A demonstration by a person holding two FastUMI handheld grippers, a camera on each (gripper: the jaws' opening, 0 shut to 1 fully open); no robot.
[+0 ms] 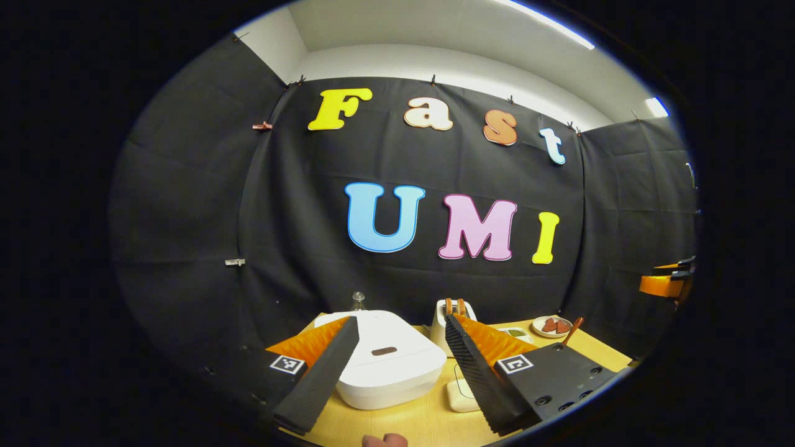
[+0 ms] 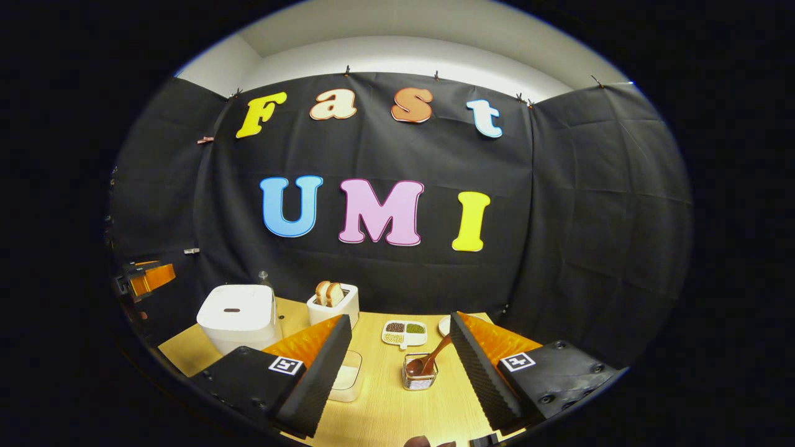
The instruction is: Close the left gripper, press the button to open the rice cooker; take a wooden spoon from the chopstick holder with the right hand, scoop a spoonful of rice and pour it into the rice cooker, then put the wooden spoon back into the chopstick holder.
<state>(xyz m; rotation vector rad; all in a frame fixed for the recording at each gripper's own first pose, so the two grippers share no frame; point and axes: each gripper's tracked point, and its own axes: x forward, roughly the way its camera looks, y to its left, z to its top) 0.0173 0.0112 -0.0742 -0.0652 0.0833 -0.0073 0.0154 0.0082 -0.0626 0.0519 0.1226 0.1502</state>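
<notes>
spoon [image 2: 428, 360] looks light, stiff wood; best pinched along its slanted handle above the chopstick holder [image 2: 419, 379]. both grippers' fingers spread, grasping nothing.

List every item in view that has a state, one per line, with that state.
White rice cooker: lid shut.
Brown wooden spoon: standing tilted in the wire chopstick holder.
White toaster: two bread slices sticking up from it.
White divided dish: grains in its compartments.
Left claw: open, holding nothing.
Right claw: open, holding nothing.
</notes>
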